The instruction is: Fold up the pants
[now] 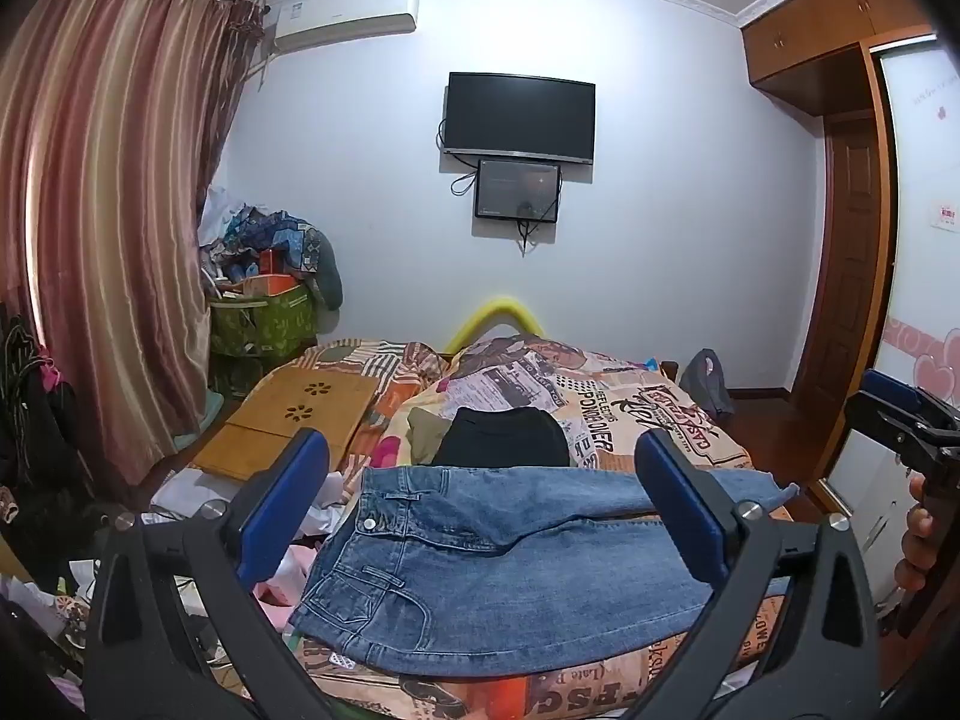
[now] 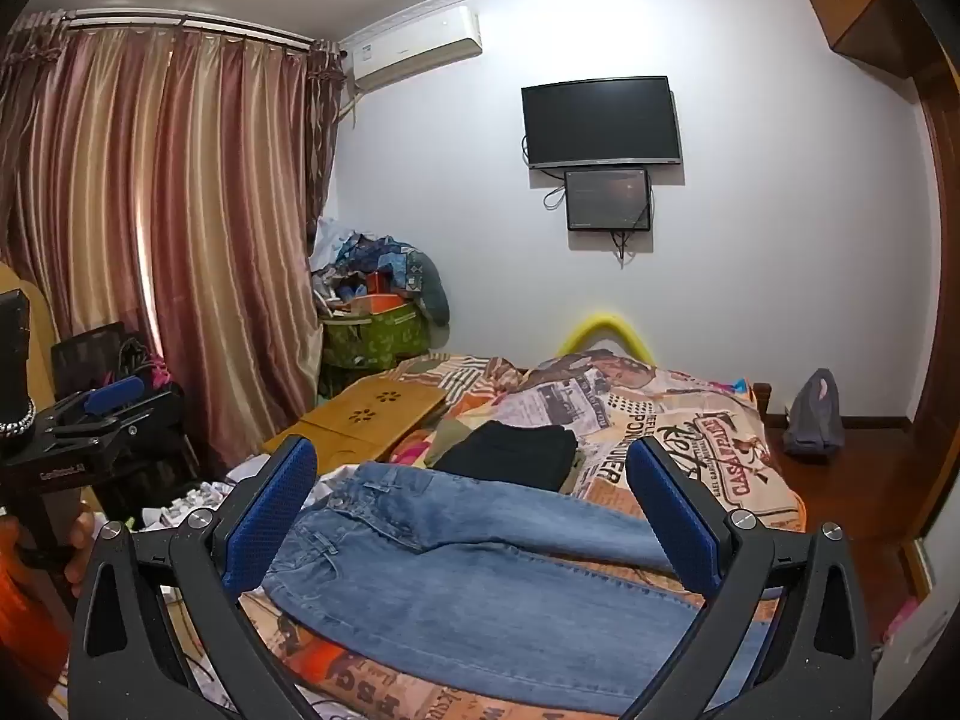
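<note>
Blue jeans (image 1: 498, 564) lie spread across the near end of the bed, waistband to the left and legs running right; they also show in the right wrist view (image 2: 480, 588). My left gripper (image 1: 486, 510) is open and empty, held above the jeans' waist and seat. My right gripper (image 2: 474, 516) is open and empty, held above the legs. The right gripper shows at the right edge of the left wrist view (image 1: 906, 426); the left gripper shows at the left edge of the right wrist view (image 2: 96, 414).
A folded black garment (image 1: 504, 438) lies on the patterned bedspread (image 1: 660, 414) beyond the jeans. A wooden lap desk (image 1: 300, 414) rests on the bed's left side. Clutter and papers (image 1: 180, 504) lie left of the bed. A wardrobe (image 1: 852, 276) stands right.
</note>
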{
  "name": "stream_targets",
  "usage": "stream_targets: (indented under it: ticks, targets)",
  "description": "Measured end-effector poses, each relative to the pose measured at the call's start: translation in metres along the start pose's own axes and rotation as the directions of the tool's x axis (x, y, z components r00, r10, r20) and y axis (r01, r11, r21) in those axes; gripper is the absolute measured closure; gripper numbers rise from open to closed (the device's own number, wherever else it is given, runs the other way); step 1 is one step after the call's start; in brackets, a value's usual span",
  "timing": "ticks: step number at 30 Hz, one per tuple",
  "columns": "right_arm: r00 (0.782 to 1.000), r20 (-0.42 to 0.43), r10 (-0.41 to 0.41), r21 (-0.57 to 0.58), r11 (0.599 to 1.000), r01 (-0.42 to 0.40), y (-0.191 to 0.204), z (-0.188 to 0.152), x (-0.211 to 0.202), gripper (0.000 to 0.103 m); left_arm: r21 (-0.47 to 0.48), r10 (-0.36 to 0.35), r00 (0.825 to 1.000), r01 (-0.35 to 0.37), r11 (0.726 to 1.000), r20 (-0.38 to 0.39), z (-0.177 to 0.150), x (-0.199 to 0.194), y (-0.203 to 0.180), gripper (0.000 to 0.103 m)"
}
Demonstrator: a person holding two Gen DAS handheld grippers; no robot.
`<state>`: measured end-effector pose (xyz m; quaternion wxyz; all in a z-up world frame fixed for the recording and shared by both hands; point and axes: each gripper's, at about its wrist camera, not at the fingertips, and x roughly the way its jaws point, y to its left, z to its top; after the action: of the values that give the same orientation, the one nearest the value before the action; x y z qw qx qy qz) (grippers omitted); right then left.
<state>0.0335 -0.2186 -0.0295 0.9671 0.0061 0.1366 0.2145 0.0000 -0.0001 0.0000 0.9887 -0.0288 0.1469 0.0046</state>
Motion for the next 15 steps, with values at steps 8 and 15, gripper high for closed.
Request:
stream_targets:
  ticks: [8,15]
  targets:
    - [1.000,0.003,-0.001,-0.001,1.000,0.001,0.0006,0.0014,-0.0007,0.000,-0.003,-0.001,1.000,0.001,1.000,-0.001,0.0007,0.0008,-0.0025,0.000]
    - [1.000,0.002,-0.004,-0.003,1.000,0.004,0.0008,0.0023,0.0001,0.000,-0.005,-0.003,1.000,0.003,1.000,0.002,-0.0014,0.0014,-0.0006,0.000]
